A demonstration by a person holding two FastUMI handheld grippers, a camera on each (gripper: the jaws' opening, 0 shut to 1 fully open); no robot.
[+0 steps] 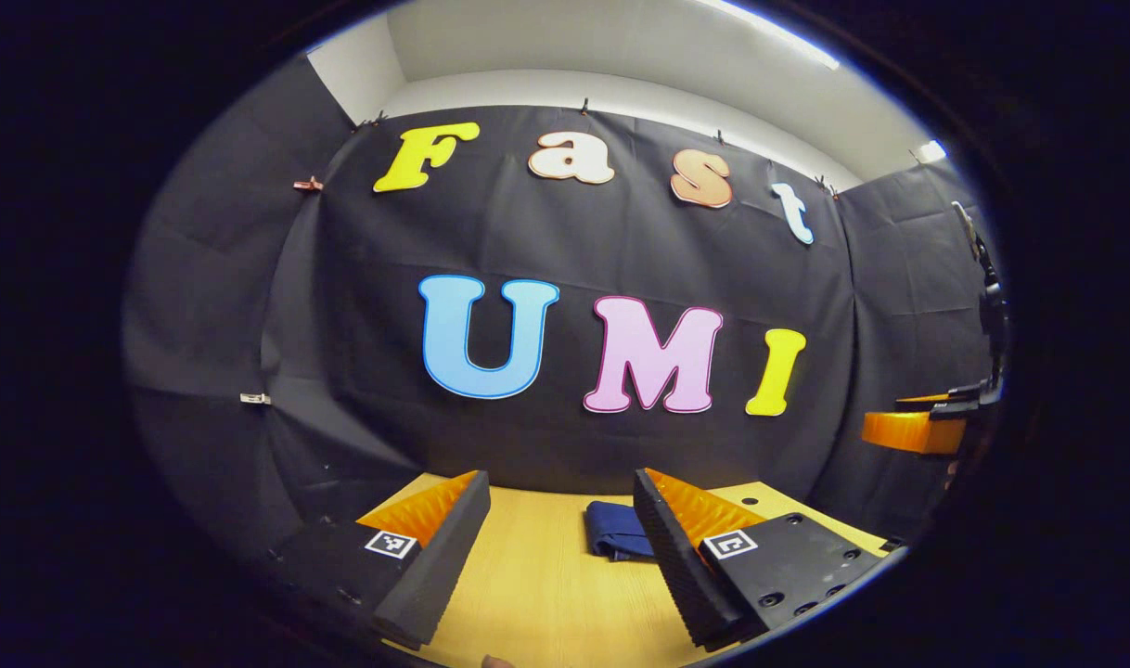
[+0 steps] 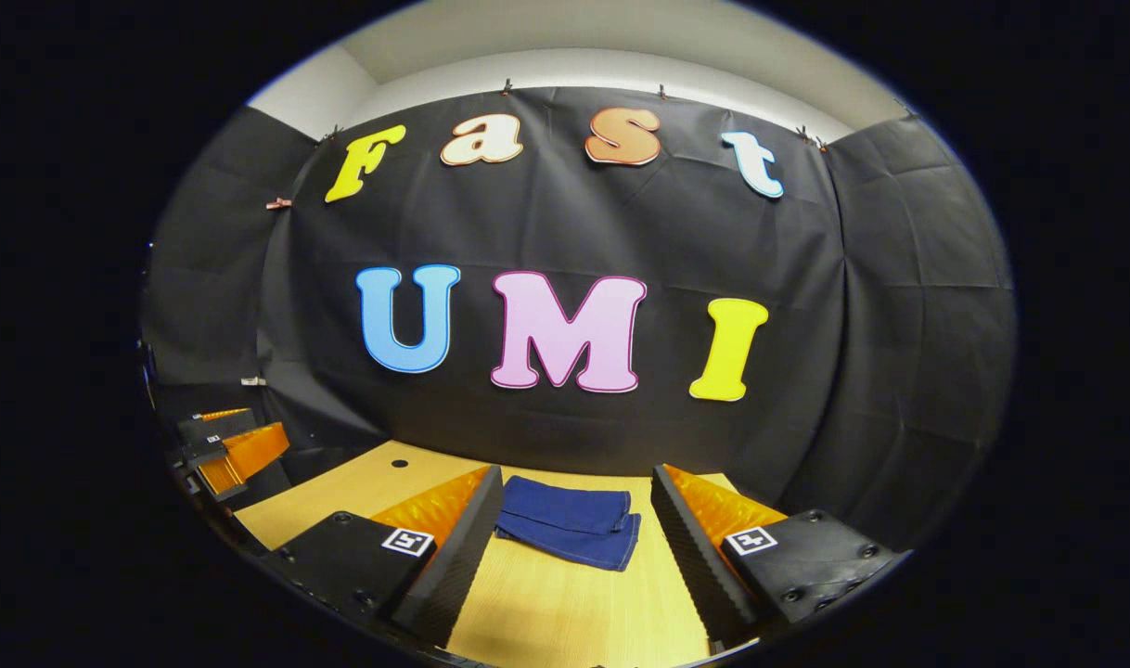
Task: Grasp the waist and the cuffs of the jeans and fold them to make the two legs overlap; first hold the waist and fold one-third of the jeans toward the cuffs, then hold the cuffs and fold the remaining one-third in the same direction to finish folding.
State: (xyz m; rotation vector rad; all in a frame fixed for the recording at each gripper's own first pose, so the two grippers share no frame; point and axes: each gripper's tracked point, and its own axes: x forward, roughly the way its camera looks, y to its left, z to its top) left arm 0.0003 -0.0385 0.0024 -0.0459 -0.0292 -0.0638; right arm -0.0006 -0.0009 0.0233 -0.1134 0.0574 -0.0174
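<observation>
The dark blue jeans lie folded into a small, compact stack near the back of the wooden table. My right gripper hovers open in front of them, its fingers apart on either side and not touching the cloth. In the left gripper view the jeans show partly behind the right-hand finger. My left gripper is open too and holds nothing, raised above the table.
The black cloth wall closes the back and both sides of the booth. The right gripper hangs at the far right of the left gripper view; the left gripper shows at the far left of the right gripper view. A small dark hole marks the table's back left.
</observation>
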